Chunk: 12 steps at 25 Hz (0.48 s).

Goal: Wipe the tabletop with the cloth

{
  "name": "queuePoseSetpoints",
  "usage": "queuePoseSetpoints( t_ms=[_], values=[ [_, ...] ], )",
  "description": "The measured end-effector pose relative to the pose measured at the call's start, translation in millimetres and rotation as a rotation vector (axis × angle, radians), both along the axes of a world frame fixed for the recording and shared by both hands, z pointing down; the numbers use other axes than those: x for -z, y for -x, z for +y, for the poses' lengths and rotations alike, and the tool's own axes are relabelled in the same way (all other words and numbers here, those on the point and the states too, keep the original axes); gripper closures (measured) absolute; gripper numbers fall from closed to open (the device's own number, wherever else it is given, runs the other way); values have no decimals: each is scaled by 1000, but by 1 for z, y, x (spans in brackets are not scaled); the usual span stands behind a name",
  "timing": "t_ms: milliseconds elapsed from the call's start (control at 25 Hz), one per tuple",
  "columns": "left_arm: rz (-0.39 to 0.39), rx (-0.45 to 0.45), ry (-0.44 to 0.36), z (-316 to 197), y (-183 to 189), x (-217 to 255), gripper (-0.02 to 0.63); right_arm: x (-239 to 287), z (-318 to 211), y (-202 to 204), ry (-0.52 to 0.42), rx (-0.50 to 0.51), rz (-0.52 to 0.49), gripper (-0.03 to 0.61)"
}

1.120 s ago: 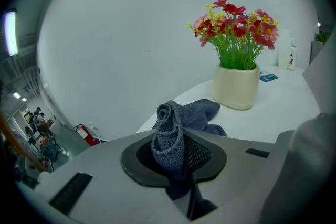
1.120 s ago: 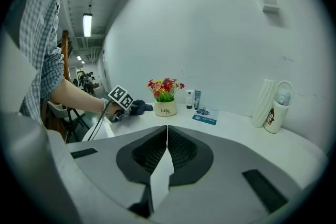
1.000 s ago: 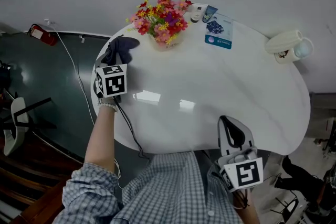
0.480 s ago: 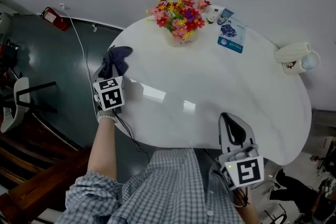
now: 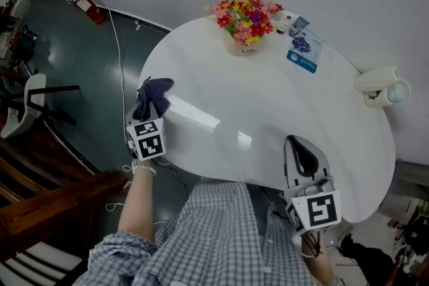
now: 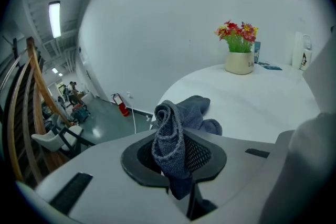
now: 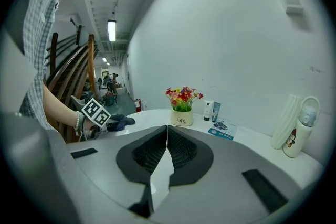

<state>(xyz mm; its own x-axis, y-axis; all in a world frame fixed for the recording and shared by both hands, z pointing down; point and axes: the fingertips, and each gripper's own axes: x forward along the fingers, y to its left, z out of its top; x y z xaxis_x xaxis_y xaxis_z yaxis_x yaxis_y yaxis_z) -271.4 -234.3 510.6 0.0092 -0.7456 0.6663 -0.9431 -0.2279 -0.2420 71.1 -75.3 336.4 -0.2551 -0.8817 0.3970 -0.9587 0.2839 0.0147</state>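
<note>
A dark blue cloth (image 5: 153, 94) lies bunched on the left rim of the white rounded table (image 5: 268, 110). My left gripper (image 5: 149, 116) is shut on the near end of it, and the rest trails forward onto the tabletop. In the left gripper view the cloth (image 6: 173, 128) rises in a fold between the pads of the left gripper (image 6: 172, 160). My right gripper (image 5: 299, 143) hovers over the table's near edge, shut with nothing in it. In its own view the right gripper (image 7: 167, 140) has its pads pressed together.
At the far side stand a pot of flowers (image 5: 244, 18), two small bottles (image 5: 289, 21) and a blue card (image 5: 305, 53). A white jug and cup (image 5: 381, 86) sit at the right edge. A fire extinguisher (image 5: 87, 7) and a chair (image 5: 27, 104) stand on the floor to the left.
My left gripper has dragged the cloth along the left edge, away from the flowers and toward me. The head view has shifted. The right gripper has stayed put.
</note>
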Motion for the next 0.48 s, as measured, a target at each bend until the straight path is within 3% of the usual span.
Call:
queuePoseSetpoints(
  t_ms=[480],
  values=[
    [18, -64, 87, 119, -29, -4, 554, 12, 3, 11, -41, 116, -15, 568]
  ],
)
